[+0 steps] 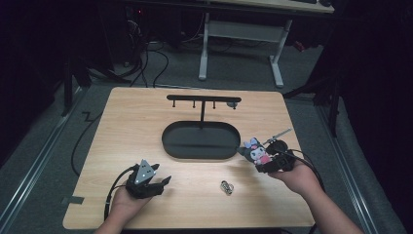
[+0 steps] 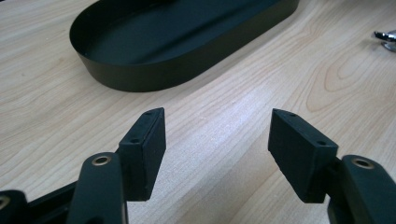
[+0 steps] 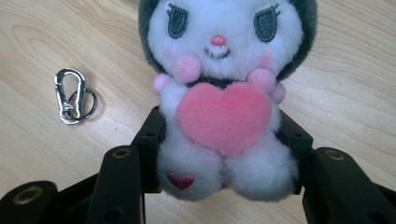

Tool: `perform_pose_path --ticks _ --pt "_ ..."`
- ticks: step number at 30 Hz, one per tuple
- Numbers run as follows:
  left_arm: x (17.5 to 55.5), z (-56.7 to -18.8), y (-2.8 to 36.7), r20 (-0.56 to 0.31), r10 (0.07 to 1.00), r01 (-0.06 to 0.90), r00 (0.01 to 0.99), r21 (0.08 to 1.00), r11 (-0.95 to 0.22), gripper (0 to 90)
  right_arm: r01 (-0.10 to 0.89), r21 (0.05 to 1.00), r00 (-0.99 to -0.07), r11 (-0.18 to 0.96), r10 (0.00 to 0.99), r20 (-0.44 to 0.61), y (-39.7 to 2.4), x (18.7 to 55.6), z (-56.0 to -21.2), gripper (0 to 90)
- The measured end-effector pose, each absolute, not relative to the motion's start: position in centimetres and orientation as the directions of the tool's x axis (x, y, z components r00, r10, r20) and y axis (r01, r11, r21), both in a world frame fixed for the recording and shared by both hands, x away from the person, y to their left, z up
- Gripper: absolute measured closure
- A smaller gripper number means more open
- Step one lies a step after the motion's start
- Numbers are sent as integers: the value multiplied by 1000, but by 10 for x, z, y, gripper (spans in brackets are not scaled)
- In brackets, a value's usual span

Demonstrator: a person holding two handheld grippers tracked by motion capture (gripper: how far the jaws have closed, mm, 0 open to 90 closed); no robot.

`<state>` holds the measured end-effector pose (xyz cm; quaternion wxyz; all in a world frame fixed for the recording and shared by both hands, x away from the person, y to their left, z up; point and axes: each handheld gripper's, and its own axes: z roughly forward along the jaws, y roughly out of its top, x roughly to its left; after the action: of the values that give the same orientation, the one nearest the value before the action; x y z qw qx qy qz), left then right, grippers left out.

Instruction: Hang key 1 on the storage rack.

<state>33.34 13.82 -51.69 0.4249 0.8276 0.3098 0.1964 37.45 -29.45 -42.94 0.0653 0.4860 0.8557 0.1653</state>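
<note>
A small plush toy (image 1: 256, 151) with dark ears, a white face and a pink heart (image 3: 224, 107) on its chest sits between the jaws of my right gripper (image 1: 260, 160), which is shut on its lower body (image 3: 224, 156) and holds it just above the table at the right. On the wood to the gripper's left lies a silver clasp with a ring (image 3: 72, 95), in the high view at the front centre (image 1: 227, 187). My left gripper (image 1: 162, 178) rests low at the front left. Its jaws are open (image 2: 217, 149) over bare wood, with nothing between them.
A black oval tray (image 1: 168, 141) lies mid-table, its wall (image 2: 140, 77) just beyond my left gripper. A black hanger stand (image 1: 202, 102) with small pegs rises from its far side. The table's front edge is close to both hands. A white desk frame (image 1: 241, 34) stands beyond the table.
</note>
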Motion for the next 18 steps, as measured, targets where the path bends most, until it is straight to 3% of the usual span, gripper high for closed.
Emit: perform_pose_path --ticks 18 --pt "331 -516 138 74 672 331 736 828 -453 379 802 375 -525 465 848 70 -287 380 -399 494"
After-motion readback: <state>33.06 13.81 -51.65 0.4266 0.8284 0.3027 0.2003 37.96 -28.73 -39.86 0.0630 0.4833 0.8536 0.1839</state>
